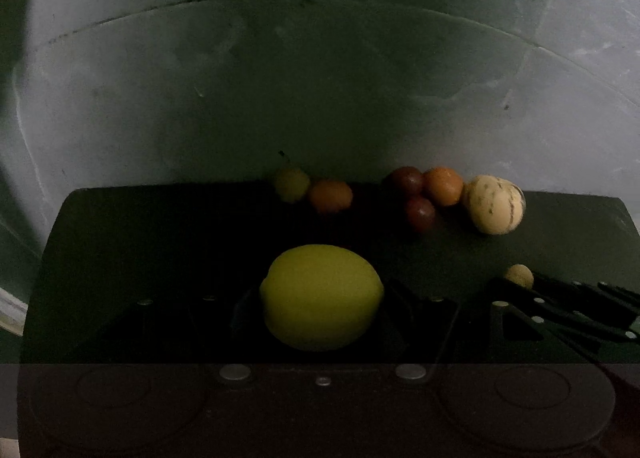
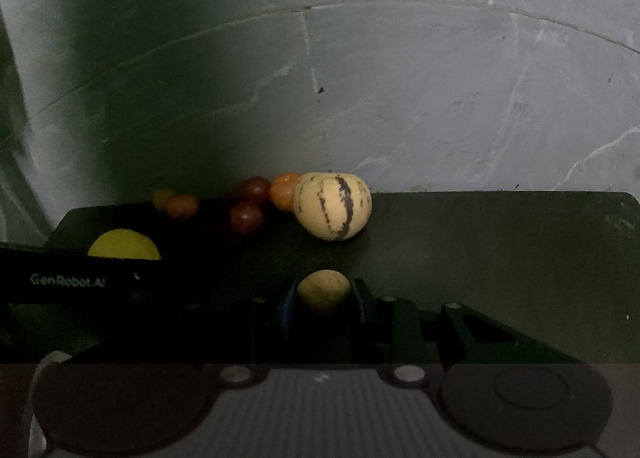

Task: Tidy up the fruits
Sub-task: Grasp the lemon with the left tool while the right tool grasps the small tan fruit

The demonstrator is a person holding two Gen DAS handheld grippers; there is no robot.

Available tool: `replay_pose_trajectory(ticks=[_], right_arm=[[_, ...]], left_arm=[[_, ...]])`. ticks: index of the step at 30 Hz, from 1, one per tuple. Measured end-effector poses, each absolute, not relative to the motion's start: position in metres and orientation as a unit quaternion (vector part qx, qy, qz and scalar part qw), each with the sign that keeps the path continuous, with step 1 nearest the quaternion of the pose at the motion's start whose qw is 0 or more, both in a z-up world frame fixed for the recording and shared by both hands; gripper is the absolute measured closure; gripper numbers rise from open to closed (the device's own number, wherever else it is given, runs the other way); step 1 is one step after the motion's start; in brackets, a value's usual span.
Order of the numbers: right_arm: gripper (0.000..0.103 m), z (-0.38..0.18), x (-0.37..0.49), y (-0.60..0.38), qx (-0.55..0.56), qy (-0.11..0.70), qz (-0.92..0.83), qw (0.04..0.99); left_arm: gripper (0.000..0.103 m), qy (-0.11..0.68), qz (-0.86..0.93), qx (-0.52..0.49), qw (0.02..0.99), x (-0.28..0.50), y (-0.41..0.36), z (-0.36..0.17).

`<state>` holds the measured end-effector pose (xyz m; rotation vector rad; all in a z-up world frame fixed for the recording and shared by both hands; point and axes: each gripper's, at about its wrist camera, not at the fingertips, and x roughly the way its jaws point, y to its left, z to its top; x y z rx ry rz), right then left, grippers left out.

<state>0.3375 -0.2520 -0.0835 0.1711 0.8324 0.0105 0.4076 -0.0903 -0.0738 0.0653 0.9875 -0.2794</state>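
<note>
On the dark desk [image 2: 500, 258] we log: a lemon [image 1: 322, 298] clamped between our left gripper [image 1: 322, 308] jaws; a small tan fruit [image 2: 323, 291] clamped between our right gripper [image 2: 323, 300] jaws. Along the far edge we count a striped cream melon [image 2: 332, 205] touching an orange fruit [image 2: 283, 190], two dark red fruits [image 2: 247, 217] beside them, and further left another orange fruit [image 1: 330, 196] against a yellowish one [image 1: 292, 184].

The dark, matt counter [image 2: 500, 258] looks smooth, with faint scuffs near its edge. Behind it, the grey stone-like wall [image 2: 440, 98] is dull, veined and scratched. The cream, dark-striped round fruit [image 2: 332, 205] has a smooth, satin skin; the big yellow lemon [image 1: 321, 297] looks matt. The black hand-held gripper [image 2: 323, 312] seems matt plastic with metal screws.
</note>
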Motion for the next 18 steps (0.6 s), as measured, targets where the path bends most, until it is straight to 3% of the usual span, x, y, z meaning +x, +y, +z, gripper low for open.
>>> replay_pose_trajectory(ticks=[18], right_arm=[[0.071, -0.072, 0.306, -0.234, 0.075, 0.387, 0.028, 0.919]], left_arm=[[0.034, 0.469, -0.163, 0.039, 0.867, 0.366, -0.093, -0.063]])
